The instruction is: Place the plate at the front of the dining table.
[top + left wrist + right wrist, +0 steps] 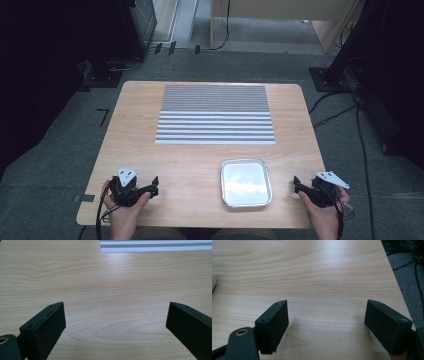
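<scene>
From the high view, the shiny metal tray (246, 182) sits on the wooden table (190, 160), near the person's edge. It looks empty. The left gripper (154, 186) rests well to the left of the tray, held in the person's left hand (122, 207). The right gripper (297, 184) rests just to the right of the tray, in the right hand (322, 210). Behind the tray, farther from the person, lies a striped mat (215, 121). Neither gripper touches the tray. I think this is the very start: both hands wait at the edge, and nothing is picked up yet.

In the left gripper view, the two black jaws stand wide apart, with bare wood between them. They hold nothing. A corner of the striped mat (155, 246) peeks in at the top.

In the right gripper view, the jaws are also spread wide and hold nothing. A pale curved bit at the far left edge may be the tray's rim (213, 282), but it is too small to be sure.

Next, I think the right gripper should turn toward the tray, since it is closest, and slide one jaw over the thin rim before it squeezes.
</scene>
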`<state>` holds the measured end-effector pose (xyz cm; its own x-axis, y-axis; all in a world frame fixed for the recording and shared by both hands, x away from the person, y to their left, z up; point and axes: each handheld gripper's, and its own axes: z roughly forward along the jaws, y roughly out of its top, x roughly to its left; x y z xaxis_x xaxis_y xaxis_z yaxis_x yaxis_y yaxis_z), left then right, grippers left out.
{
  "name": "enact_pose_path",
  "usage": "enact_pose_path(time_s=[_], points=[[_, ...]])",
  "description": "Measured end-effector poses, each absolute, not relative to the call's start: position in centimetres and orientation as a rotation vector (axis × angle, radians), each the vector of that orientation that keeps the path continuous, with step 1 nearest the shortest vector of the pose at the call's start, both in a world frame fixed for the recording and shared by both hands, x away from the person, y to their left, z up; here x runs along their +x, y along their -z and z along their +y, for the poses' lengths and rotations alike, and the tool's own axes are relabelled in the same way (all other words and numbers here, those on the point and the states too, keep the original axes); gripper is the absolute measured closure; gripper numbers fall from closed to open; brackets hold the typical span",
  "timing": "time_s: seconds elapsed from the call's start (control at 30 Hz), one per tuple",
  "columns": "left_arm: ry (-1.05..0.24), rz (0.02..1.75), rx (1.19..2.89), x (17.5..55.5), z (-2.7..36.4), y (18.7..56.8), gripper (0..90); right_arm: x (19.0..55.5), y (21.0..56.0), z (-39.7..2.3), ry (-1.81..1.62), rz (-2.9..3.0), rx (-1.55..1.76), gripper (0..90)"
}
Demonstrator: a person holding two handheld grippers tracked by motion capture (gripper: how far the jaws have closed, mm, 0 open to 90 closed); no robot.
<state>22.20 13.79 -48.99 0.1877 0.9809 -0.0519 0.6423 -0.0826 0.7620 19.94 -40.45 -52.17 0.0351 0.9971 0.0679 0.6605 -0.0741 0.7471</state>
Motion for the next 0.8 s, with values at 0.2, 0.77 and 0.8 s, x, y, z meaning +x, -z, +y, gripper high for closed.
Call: enact_pose_path(time_s=[0.2,0.77,0.8], points=[[-0.638,1.511,1.805,22.3,12.8,48.9,2.6,19.8,52.1,-40.4,-0.835,1.67,1.794,19.5],[-0.588,1.452,1.817,22.3,9.3,49.0,2.6,19.6,51.1,-39.5,-0.882,1.678,1.764,22.4],[-0.586,1.447,1.82,22.3,9.1,49.1,2.6,19.6,51.0,-39.5,-0.89,1.675,1.762,22.5]])
